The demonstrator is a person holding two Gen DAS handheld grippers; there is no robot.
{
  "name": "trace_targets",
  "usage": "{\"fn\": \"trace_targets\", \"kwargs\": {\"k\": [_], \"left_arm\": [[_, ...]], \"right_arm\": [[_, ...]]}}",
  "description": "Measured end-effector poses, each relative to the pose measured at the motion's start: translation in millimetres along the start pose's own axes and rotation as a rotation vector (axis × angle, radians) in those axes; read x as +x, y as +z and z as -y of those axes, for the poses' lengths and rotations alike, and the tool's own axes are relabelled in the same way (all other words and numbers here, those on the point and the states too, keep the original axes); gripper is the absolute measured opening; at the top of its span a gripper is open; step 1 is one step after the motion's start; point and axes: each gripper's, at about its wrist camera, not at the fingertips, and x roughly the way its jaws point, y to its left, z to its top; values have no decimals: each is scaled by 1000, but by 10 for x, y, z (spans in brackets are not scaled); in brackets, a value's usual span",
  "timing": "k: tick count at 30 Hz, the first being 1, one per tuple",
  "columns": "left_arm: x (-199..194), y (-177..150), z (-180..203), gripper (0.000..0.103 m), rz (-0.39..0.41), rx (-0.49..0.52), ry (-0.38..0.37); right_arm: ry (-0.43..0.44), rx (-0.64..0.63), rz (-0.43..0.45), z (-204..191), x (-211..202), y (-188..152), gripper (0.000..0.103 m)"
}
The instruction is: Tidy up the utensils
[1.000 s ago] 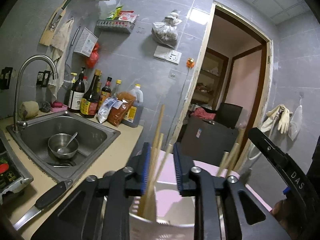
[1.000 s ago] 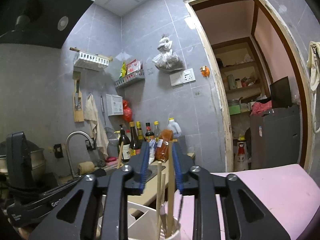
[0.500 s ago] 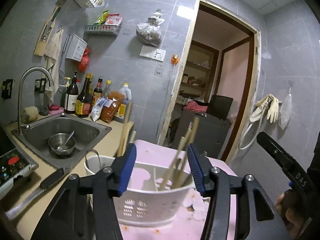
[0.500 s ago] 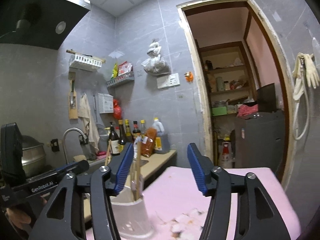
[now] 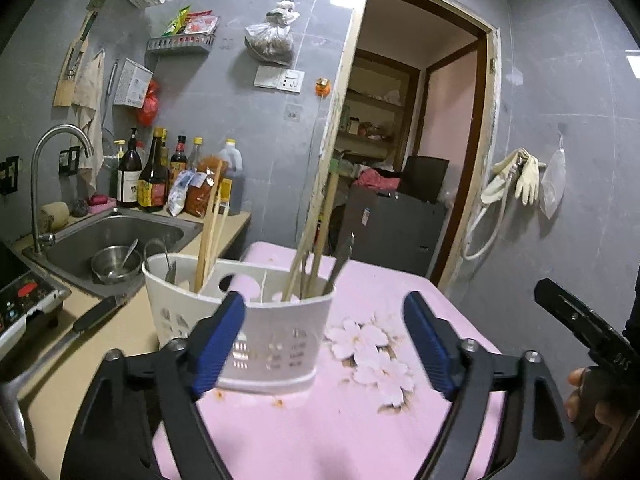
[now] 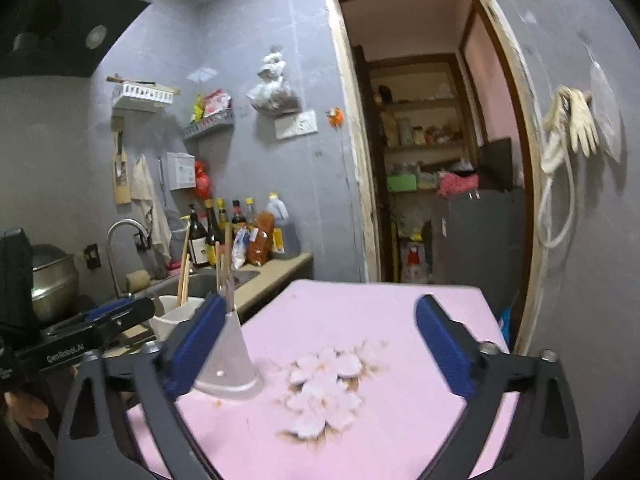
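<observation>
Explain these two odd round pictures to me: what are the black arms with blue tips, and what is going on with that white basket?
No robot here: a person holds a pair of hand-operated tongs in each hand, each with a wide-angle camera looking forward along its fingers. One picture comes from the left tongs, the other from the right tongs. The blue tips are the gripping pads. Both tongs are open and hold nothing. On the pink flowered tablecloth stands a white utensil basket with wooden chopsticks and some metal utensils standing in its compartments. Left of it are a sink, with a steel bowl, and sauce bottles.
</observation>
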Motion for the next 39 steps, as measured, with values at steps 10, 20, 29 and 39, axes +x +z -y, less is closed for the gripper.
{"fn": "trace_targets", "kwargs": {"k": [10,20,29,39], "left_arm": [[-269,-276,123,96,-11,8,-2],[-524,-646,310,97,34,102,106],[-703,-888,301,97,108,73,108],[-750,-924,300,97,115,71,146]], "right_arm": [[-57,-22,-69,40,-290,-304,103],[-158,-59,-50,-41,-601,-627,103],[-231,-74,-11,-78,-824,-822,103],[-274,-93,30,-87,-895,-845,103]]}}
